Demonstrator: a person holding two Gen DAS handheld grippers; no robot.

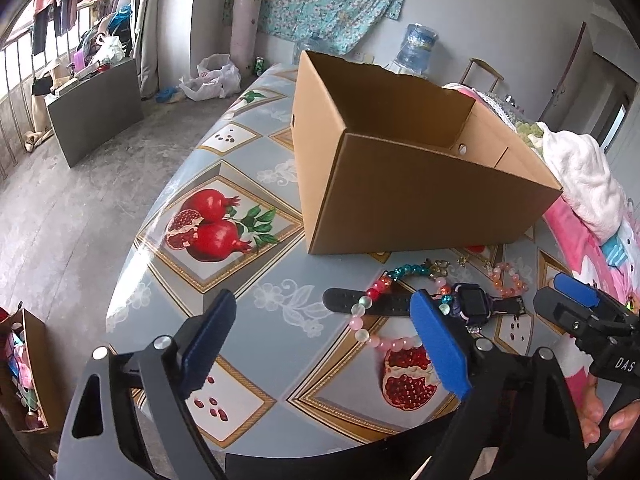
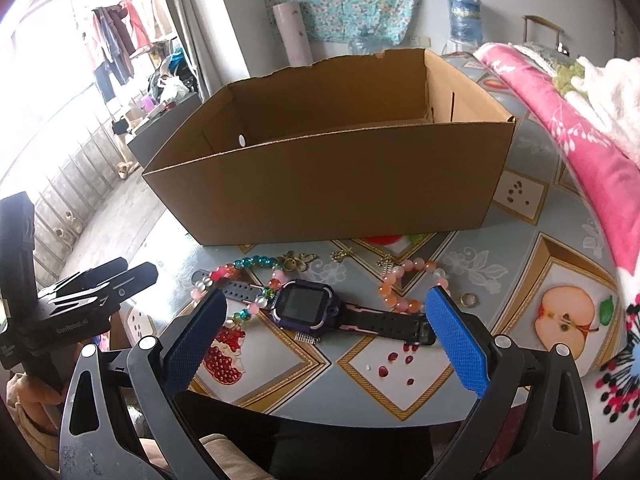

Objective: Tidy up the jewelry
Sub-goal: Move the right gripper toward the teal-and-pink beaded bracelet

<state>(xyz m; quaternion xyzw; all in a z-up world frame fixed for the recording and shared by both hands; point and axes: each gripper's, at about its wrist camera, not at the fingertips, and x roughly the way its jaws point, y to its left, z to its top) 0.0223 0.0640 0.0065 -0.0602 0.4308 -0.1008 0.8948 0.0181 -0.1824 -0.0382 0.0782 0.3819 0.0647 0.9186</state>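
An open-topped cardboard box (image 1: 420,192) (image 2: 332,184) stands on the fruit-patterned table. In front of it lie a purple-and-black smartwatch (image 1: 472,300) (image 2: 306,304), a multicoloured bead necklace (image 1: 376,288) (image 2: 256,262), a pink-orange bead bracelet (image 1: 510,282) (image 2: 390,301), a gold brooch (image 2: 296,260) and a small ring (image 2: 468,300). My left gripper (image 1: 323,296) is open and holds nothing, left of the watch. My right gripper (image 2: 327,294) is open above the near side of the watch, with nothing gripped. Each gripper shows at the edge of the other's view.
A pink floral blanket (image 2: 592,152) with a white towel (image 1: 580,176) is heaped along the table's right side. The table's left edge (image 1: 132,264) drops to a concrete floor. A carton of odds and ends (image 1: 24,368) sits below it.
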